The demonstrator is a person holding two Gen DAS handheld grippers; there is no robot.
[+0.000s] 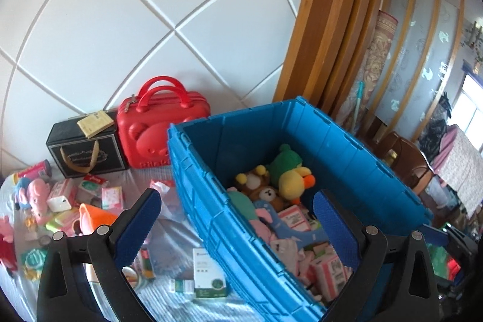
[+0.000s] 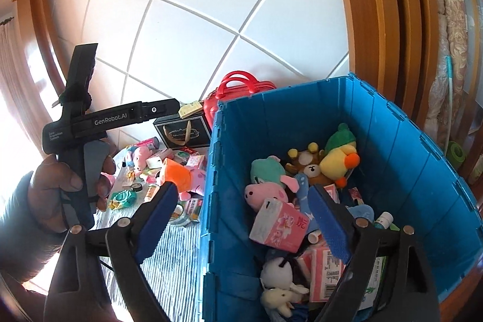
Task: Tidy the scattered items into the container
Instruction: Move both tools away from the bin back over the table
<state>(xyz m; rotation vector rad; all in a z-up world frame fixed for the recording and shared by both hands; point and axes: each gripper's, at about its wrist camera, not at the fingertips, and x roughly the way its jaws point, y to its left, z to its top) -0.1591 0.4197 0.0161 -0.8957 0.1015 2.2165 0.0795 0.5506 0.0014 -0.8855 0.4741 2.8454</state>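
A blue plastic crate (image 1: 211, 201) (image 2: 422, 159) holds plush toys and small boxes, among them a yellow duck plush (image 1: 291, 177) (image 2: 338, 159) and a pink tissue pack (image 2: 279, 224). My left gripper (image 1: 235, 216) is open and empty, its jaws straddling the crate's near wall. My right gripper (image 2: 246, 213) is open and empty above the crate's left wall. Scattered items lie on the striped cloth left of the crate: a white and green box (image 1: 208, 270), an orange cone (image 1: 93, 216) (image 2: 173, 171), a pink pig plush (image 1: 37, 195) (image 2: 140, 154).
A red bear suitcase (image 1: 154, 135) (image 2: 238, 89) and a black gift box (image 1: 86, 150) (image 2: 182, 132) stand against the tiled wall. The person's left hand and the left gripper's body (image 2: 84, 141) show in the right wrist view. Wooden door frame at right.
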